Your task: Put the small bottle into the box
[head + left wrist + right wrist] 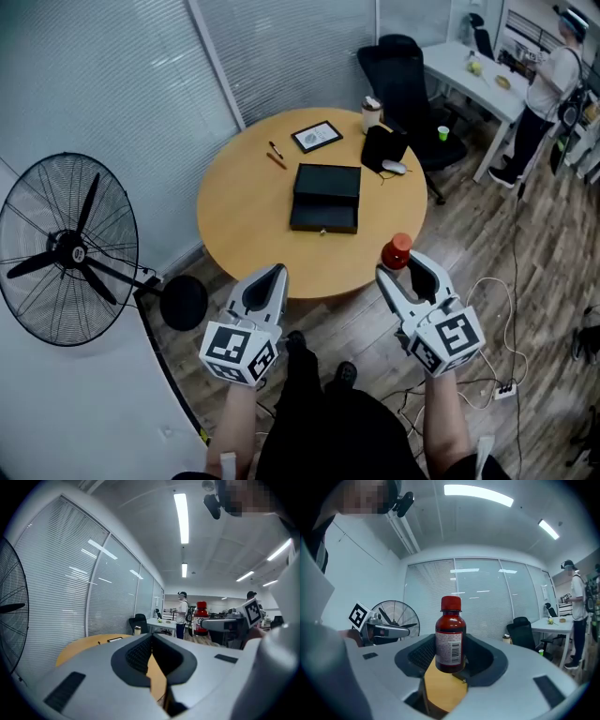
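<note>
A small dark-red bottle [397,251] with a red cap stands upright between the jaws of my right gripper [405,270], which is shut on it just off the round table's near edge. In the right gripper view the bottle [450,639] with its white label fills the gap between the dark pads. The black box [325,197] lies in the middle of the wooden table [244,216], well beyond both grippers. My left gripper [268,281] hovers at the table's front edge, its jaws together and nothing in them. From the left gripper [152,641] view the bottle [201,613] shows to the right.
On the table's far side lie a pen [275,150], a framed tablet [316,137], a black pouch [382,148] and a cup [371,113]. A standing fan [66,248] is at left. An office chair [403,75], a white desk and a person [544,84] are at back right.
</note>
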Demonstrator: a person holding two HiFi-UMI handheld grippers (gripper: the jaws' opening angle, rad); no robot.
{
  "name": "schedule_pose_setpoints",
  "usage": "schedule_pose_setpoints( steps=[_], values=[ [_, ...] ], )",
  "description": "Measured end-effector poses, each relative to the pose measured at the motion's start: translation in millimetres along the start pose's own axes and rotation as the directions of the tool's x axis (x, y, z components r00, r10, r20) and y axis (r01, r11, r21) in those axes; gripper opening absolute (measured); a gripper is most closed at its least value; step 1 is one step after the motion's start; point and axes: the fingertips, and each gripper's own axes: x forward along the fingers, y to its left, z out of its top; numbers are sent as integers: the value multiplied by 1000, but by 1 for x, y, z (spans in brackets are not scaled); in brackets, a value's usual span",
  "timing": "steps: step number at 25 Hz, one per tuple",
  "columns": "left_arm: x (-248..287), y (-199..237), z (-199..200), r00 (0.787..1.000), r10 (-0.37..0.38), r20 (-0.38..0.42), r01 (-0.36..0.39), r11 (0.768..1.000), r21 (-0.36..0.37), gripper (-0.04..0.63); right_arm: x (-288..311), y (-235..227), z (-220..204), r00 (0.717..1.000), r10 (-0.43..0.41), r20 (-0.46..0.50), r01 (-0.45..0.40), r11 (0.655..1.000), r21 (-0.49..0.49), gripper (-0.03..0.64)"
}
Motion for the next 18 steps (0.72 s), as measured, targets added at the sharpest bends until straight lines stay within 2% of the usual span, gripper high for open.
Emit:
schedule_pose_setpoints(
  steps=[8,18],
  values=[
    [18,17,-3,999,-17,-28,17,1000,-6,-3,22,-8,-6,999,-18,-35,17,1000,-18,207],
    [68,70,9,998,-53,-16,53,999,-4,-3,81,-33,6,996,-71,-54,70,997,-24,209]
  ],
)
